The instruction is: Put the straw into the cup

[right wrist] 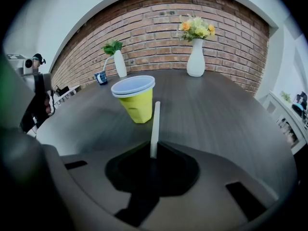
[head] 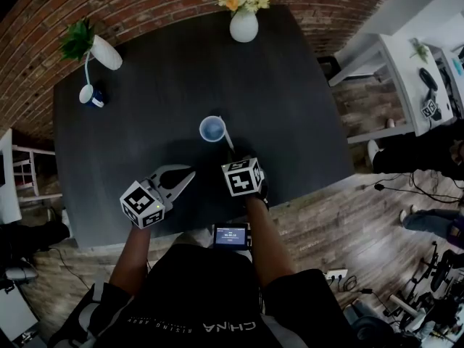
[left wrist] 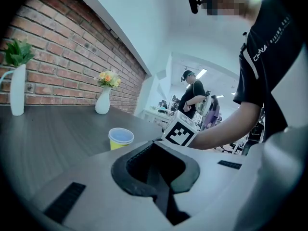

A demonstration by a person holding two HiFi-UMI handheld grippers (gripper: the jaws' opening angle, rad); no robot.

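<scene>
Cup on the table, about centre. Flower vase behind it at the far edge. Plant vase far left, mug just before it. Right gripper just before the cup; straw between its jaws, tip beside the cup's right side. Left gripper left of it, near the front edge.

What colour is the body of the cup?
Yellow; the cup shows best in the right gripper view.

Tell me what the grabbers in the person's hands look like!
Both the left gripper and right gripper are pale grey with black lining around the jaws. Each carries a white cube with black square markers. The person wears a black short-sleeved shirt.
</scene>
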